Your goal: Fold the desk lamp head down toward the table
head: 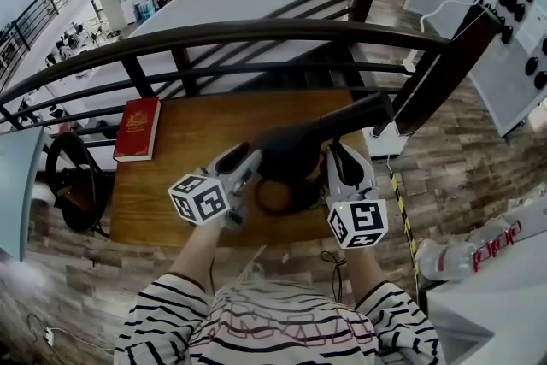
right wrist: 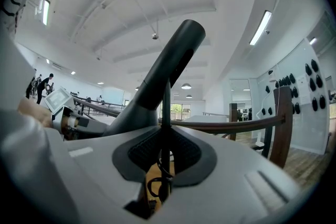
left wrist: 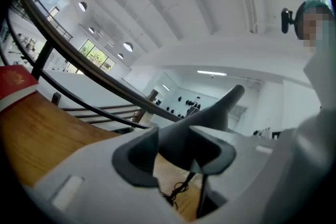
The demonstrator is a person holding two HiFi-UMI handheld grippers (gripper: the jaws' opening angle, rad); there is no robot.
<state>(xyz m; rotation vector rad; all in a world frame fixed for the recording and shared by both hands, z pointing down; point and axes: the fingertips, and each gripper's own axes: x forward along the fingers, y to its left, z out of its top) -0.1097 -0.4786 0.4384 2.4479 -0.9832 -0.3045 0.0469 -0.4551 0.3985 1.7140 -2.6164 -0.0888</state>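
A dark grey desk lamp stands on the wooden table, with its long head slanting up to the right. My left gripper is shut on the wide end of the lamp head, which fills the gap between the pads. My right gripper is at the lamp's right side, shut on its thin dark stem. In the right gripper view the lamp head rises past the jaws. The lamp's black cord lies coiled on the table below.
A red book lies at the table's far left corner. A dark curved railing runs just behind the table. A black bag sits on the floor at the left, and a white bottle lies at the right.
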